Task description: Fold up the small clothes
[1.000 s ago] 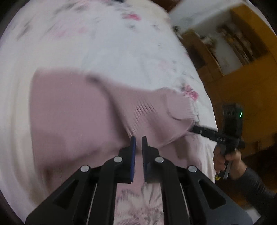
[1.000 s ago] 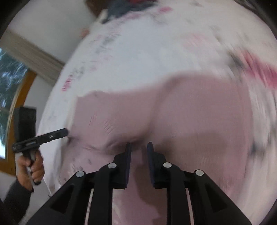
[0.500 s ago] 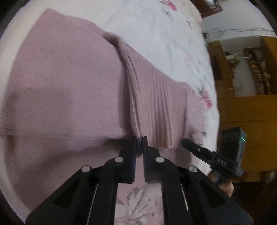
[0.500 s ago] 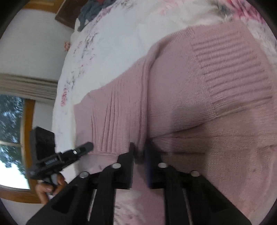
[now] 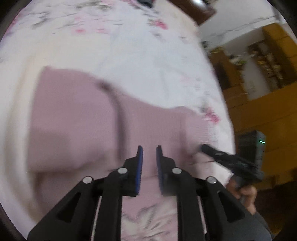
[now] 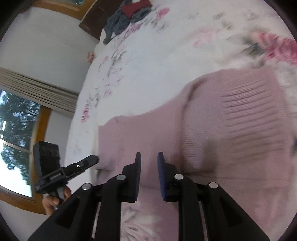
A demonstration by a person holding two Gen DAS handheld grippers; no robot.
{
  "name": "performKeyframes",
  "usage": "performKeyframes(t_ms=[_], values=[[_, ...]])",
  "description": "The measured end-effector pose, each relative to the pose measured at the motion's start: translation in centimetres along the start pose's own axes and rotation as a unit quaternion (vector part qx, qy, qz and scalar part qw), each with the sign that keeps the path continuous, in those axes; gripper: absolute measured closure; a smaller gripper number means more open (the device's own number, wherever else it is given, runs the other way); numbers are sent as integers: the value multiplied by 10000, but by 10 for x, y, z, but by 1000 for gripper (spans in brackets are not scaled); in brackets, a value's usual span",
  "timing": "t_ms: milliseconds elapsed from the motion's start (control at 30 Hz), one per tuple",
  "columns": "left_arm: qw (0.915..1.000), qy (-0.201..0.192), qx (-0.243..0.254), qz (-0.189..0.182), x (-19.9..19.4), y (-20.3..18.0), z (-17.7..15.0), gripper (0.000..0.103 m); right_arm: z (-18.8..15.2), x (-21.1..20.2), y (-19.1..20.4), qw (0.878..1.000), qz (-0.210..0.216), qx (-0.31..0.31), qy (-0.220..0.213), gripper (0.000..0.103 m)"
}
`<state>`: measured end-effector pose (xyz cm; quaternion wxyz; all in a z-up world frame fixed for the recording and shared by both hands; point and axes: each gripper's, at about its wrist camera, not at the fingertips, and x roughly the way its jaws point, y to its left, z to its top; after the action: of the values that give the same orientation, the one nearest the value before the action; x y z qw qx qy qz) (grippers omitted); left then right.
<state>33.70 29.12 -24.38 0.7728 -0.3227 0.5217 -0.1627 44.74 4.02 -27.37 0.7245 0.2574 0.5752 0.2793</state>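
Bedding first: the bed [image 6: 167, 61], covered by a white floral sheet, fills both wrist views and carries the work. A heap of dark clothes [image 6: 126, 16] lies at the far end, at 12 o'clock in the right wrist view, well apart from the work area.

Pink knit garment [image 6: 213, 133]: it lies flat on the bed directly ahead of both tools, with a raised fold ridge running from 12 toward 6 o'clock through its middle and a ribbed band toward 2 o'clock in the right wrist view. Half a second ago both tools were pinched on its near edge; that edge now rests on the sheet, unheld.

Left tool [image 5: 148, 153]: the two fingers now stand parted with a clear gap and no cloth between them. It hovers just above the near edge of the garment. Motion blur in this view suggests it is travelling.

Right tool [image 6: 149, 159]: likewise parted and empty, where it was clamped on the cloth half a second ago. It sits above the near edge.

Assessment: the release indicates that one fold has been laid down. The garment appears only partly folded; a further fold, probably crosswise, is likely required. Risk: the ridge may leave the next fold uneven.
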Motion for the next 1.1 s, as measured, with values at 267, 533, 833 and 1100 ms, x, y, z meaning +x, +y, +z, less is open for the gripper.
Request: performKeyframes(t_ms=[267, 533, 833, 1100], values=[[9972, 526, -461, 272, 45, 46, -6, 98, -9, 33, -37, 9985, -203, 215, 460, 103], [9996, 40, -271, 77, -45, 38, -61, 50, -64, -55, -53, 9991, 15, 321, 282, 79], [9954, 180, -858, 382, -145, 82, -213, 34, -201, -149, -120, 9929, -770, 723, 543, 61], [9840, 920, -1383, 647, -129, 108, -289, 32, -280, -158, -132, 9880, -626, 1054, 939, 62]])
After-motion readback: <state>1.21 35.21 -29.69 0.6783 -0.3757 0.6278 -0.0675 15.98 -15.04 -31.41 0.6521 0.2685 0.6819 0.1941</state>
